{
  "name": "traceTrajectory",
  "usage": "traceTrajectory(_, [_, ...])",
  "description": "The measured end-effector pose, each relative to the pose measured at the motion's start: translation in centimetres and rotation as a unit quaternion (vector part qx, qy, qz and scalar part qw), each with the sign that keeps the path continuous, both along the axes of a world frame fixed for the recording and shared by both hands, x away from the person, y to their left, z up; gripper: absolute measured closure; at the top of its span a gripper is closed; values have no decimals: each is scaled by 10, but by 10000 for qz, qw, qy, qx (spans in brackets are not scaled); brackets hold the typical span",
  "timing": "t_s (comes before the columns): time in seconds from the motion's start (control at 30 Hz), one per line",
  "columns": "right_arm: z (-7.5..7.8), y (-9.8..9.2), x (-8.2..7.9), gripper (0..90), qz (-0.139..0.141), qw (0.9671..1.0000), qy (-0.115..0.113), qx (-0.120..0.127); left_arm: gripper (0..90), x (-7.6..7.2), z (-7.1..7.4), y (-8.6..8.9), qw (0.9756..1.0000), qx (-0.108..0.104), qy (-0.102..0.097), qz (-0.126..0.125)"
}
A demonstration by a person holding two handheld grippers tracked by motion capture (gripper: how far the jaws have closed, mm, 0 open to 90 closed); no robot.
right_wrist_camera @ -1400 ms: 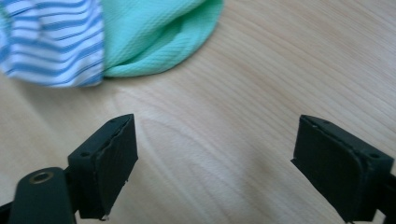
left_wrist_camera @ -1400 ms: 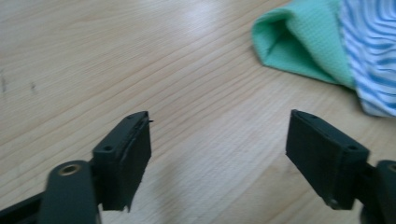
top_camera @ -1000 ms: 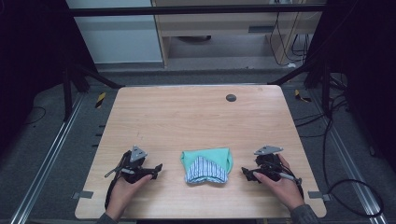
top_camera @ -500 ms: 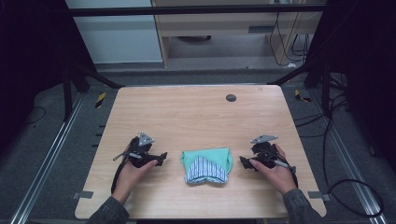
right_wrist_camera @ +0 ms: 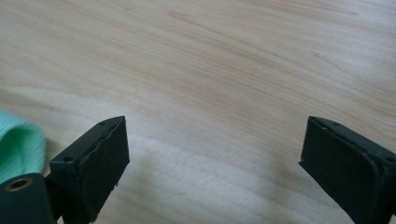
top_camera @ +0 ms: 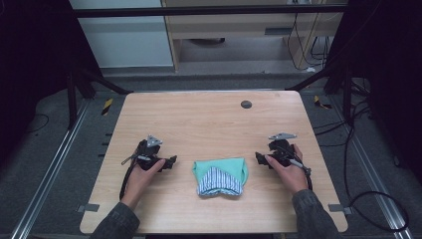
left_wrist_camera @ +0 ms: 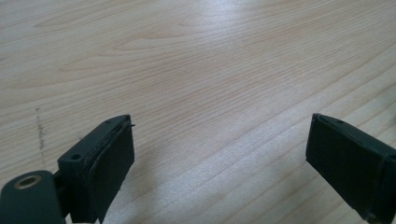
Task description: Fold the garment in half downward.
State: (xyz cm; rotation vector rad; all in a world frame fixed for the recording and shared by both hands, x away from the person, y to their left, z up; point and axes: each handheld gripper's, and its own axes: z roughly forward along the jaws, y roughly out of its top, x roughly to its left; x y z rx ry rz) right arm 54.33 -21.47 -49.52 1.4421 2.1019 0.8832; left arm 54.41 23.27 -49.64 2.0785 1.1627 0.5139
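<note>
Claws [top_camera: 171, 162] [top_camera: 258, 158] both wide (empty), flanking folded green cloth [top_camera: 220, 176] on table [top_camera: 209, 119].

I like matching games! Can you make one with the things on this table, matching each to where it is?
Things:
1. folded green and striped cloth
2. left gripper
3. right gripper
4. small dark round spot

Places:
A. far part of the wooden table
B. right of the cloth
C. left of the cloth
D. between the grippers

Pairs: 1-D, 2-C, 3-B, 4-A

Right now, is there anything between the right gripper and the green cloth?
No. In the high view, just bare wooden table lies between the right gripper and the folded green cloth.
</note>
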Motion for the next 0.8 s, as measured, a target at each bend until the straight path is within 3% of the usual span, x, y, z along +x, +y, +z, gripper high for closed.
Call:
traceTrajectory(0.23, [-4, -7, 10, 85, -338, 9994, -76, 20, 75, 4, -6, 0, 9999, 114, 69, 24])
traceTrajectory(0.37, [-11, -7, 12, 94, -440, 9990, 41, 61, 75, 7, -9, 0, 9999, 90, 50, 15])
traceTrajectory(0.6, [-16, -4, 12, 72, -525, 9985, -166, 24, 51, 8, -11, -1, 10000, 93, 7, 13])
traceTrajectory(0.73, [-16, 0, 8, 31, -932, 9956, -100, 49, 16, 8, -12, 0, 9999, 112, 47, 100])
traceTrajectory(0.8, [-16, 0, 8, 24, -985, 9951, -80, 44, 0, 9, -12, 0, 9998, 143, 76, 133])
